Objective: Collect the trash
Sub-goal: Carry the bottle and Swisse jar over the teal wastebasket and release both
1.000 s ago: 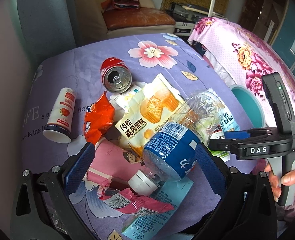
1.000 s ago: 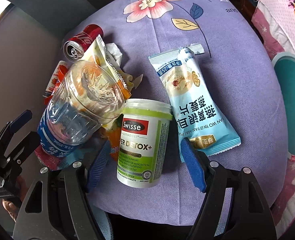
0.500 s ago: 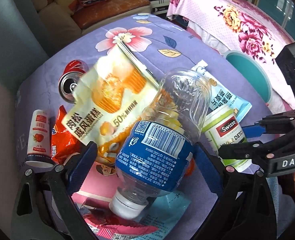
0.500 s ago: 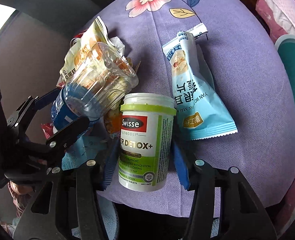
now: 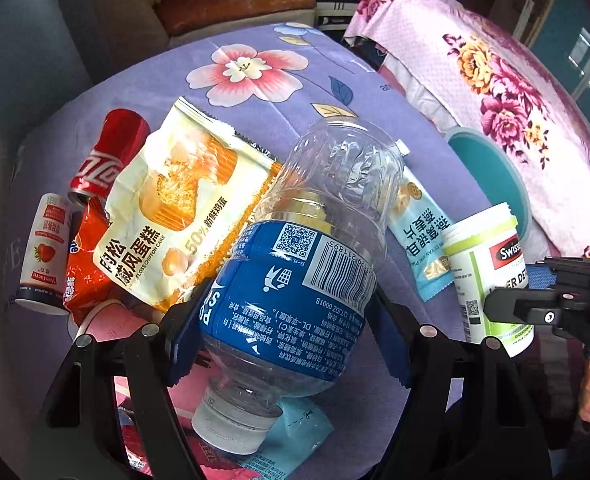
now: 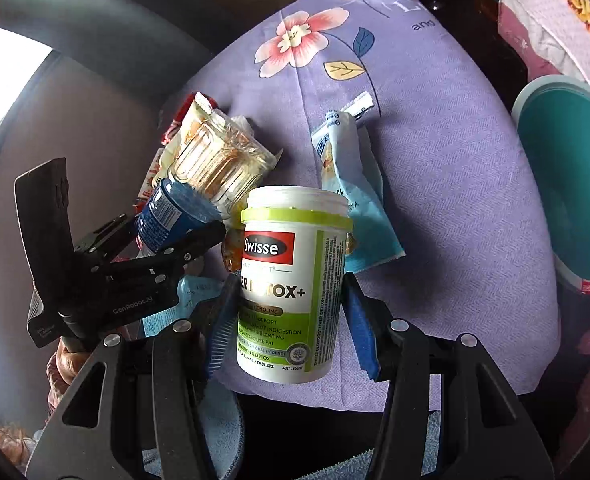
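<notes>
A clear plastic bottle [image 5: 335,200] with a blue label sits cap-down between the blue pads of my left gripper [image 5: 289,320]. The jaws are closing and both pads press on the label. A yellow cake wrapper [image 5: 175,208] leans against the bottle. My right gripper [image 6: 291,320] is shut on a white and green Swisse jar [image 6: 295,240], held upright just above the purple floral cloth [image 6: 435,160]. In the left wrist view the jar [image 5: 483,256] stands at the right edge.
A teal bin [image 6: 567,184] stands off the cloth's right side. On the cloth lie a red can [image 5: 107,156], a small strawberry bottle [image 5: 43,252], an orange wrapper [image 5: 83,276], a light-blue oat packet [image 6: 355,200] and pink and blue wrappers near the front.
The left jaws narrowed from wide open onto the bottle, which now fills the view. The right jaws closed on the jar and raised it off the cloth, toward the left gripper.
</notes>
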